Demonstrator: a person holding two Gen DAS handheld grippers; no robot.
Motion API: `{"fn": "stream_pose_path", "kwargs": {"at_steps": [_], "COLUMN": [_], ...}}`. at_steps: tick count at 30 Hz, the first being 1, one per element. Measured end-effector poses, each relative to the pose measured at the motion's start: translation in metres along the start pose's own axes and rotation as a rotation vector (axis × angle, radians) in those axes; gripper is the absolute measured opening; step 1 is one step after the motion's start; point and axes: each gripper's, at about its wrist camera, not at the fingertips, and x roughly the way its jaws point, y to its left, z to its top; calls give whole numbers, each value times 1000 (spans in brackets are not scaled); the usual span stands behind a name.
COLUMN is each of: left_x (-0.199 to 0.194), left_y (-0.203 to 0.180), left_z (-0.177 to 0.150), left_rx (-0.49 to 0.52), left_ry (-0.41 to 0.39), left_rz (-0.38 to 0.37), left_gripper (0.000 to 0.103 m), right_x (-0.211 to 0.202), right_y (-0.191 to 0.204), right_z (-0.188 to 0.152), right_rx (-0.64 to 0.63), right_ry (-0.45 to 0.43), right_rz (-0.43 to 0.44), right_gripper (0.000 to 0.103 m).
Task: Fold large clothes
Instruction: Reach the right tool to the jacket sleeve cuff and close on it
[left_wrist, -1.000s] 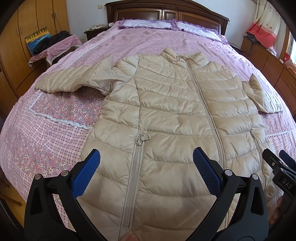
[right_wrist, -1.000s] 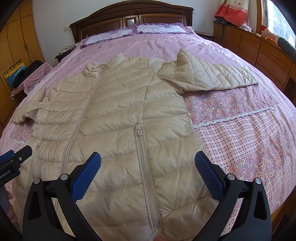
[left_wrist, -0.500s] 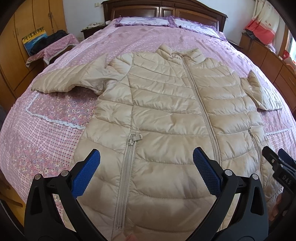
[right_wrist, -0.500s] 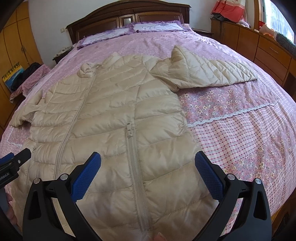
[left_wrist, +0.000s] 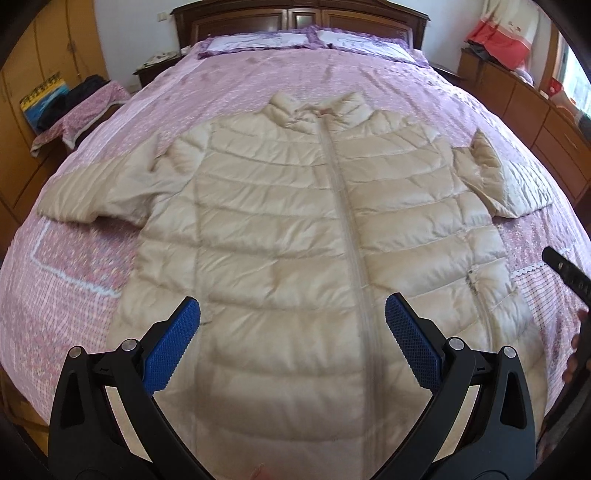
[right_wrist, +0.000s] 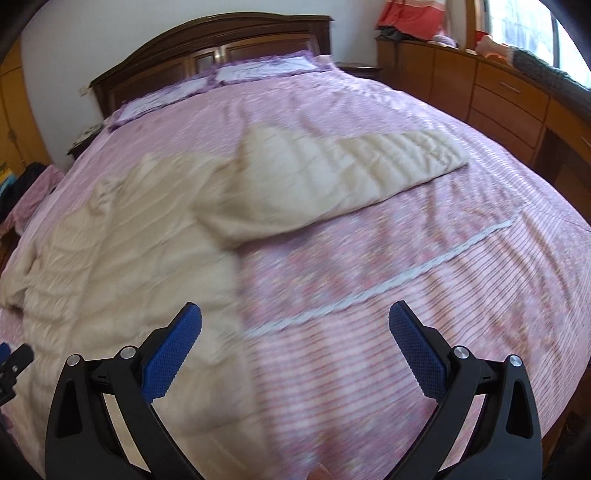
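Bed (left_wrist: 258, 92) bears jacket (left_wrist: 295, 229) flat, zipped, sleeves spread; no fold made; both grippers (left_wrist: 291, 339) (right_wrist: 295, 343) released, empty.

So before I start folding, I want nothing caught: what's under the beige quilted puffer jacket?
The beige quilted puffer jacket lies flat on the pink floral bedspread, which shows all around it. Whatever lies directly beneath the jacket's body and sleeves is covered and can't be seen.

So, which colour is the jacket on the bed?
Beige, a quilted jacket; the left wrist view shows it best.
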Motion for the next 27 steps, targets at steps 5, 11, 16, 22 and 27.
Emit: {"fn": "stream_pose_path", "kwargs": {"at_steps": [5, 11, 16, 22, 27], "left_x": [10, 24, 42, 57, 65], "left_y": [-20, -39, -46, -50, -52], "left_z": [12, 15, 12, 4, -1], "left_rx": [27, 51, 52, 54, 63], "left_ry": [19, 37, 79, 113, 120], "left_rz": [-20, -30, -21, -13, -3], "left_gripper": [100, 100, 100, 100, 100], "right_x": [15, 36, 69, 110, 142], "right_y": [-36, -76, -107, -144, -167], "right_z": [20, 44, 76, 114, 139], "right_rx": [42, 80, 85, 135, 163], "right_ry": [-2, 2, 8, 12, 35], "right_rz": [-48, -69, -112, -130, -147], "right_gripper": [98, 98, 98, 98, 98]}}
